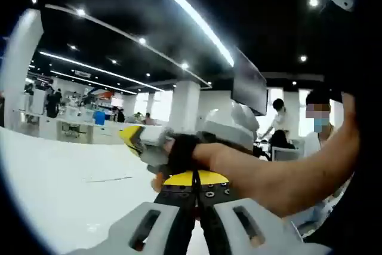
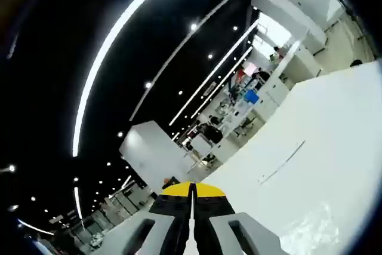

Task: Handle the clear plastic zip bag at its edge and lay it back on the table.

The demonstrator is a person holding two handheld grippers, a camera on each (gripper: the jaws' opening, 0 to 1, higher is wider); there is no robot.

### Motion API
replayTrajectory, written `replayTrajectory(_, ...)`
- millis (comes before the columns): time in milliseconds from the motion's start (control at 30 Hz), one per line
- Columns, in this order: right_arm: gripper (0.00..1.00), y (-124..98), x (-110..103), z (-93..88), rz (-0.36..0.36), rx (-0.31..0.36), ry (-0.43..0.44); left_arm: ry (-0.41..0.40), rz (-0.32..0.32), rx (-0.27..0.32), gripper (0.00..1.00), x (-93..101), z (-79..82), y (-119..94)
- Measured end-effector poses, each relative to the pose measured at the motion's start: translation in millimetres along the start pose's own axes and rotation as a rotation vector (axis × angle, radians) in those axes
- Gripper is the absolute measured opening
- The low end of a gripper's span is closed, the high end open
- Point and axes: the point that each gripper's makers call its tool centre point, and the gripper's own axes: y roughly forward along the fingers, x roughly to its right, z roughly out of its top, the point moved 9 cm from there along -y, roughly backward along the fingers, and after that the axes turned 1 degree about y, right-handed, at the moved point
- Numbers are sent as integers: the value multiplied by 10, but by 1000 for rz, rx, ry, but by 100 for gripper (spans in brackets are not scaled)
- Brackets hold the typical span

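The left hand-held gripper (image 1: 195,192) had grey moulded plastic jaws with black inner faces and a rounded yellow tip; the jaws stood pressed together with nothing between them. The right hand-held gripper (image 2: 192,198), of the same build, was likewise closed on nothing in its own view. In the left gripper view it (image 1: 179,138) crossed just ahead of the jaws, a bulky grey and yellow body gripped by a person's hand (image 1: 194,156) in a black strap, the forearm blocking the right side. The clear plastic zip bag (image 2: 310,231) appeared as a faint crinkled glint lying on the smooth white bench (image 2: 322,147). Around it lay an open office with white pillars, long ceiling light strips and people at desks (image 1: 280,126).
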Motion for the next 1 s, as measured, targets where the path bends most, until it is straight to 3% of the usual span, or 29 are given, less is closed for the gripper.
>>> replayTrajectory(67,0,-63,70,-11,26,-19,96,-103,127,63,0,-140,90,-106)
replayTrajectory(100,0,-109,117,-21,20,-2,130,-177,199,141,0,-264,160,-161)
replayTrajectory(167,0,-165,109,-86,30,-38,179,-279,248,239,0,-453,253,-190)
replayTrajectory(233,0,-222,-13,-169,99,-50,195,-283,260,298,0,-537,338,-170)
replayTrajectory(300,0,-241,-95,-193,143,-59,220,-230,293,323,0,-588,422,-115)
replayTrajectory(367,0,-235,-205,-181,207,-25,276,-229,412,395,0,-648,511,-128)
replayTrajectory(400,0,-214,-275,-160,252,-11,335,-326,459,453,0,-680,543,-166)
replayTrajectory(467,0,-195,-373,-131,317,-2,386,-394,450,537,0,-706,591,-229)
replayTrajectory(567,0,-190,-593,-105,444,0,472,-336,482,709,0,-762,684,-327)
replayTrajectory(600,0,-197,-636,-114,468,-1,494,-348,472,727,0,-755,701,-318)
replayTrajectory(700,0,-246,-810,-226,525,-30,587,-347,410,772,14,-707,779,-257)
replayTrajectory(767,0,-269,-904,-319,554,-70,595,-341,426,843,31,-682,830,-268)
replayTrajectory(867,0,-281,-1024,-407,581,-92,632,-321,458,903,46,-677,857,-314)
replayTrajectory(900,0,-281,-1048,-422,586,-94,631,-318,470,947,50,-682,869,-334)
replayTrajectory(1000,0,-288,-1123,-466,595,-124,617,-313,495,1031,73,-680,893,-348)
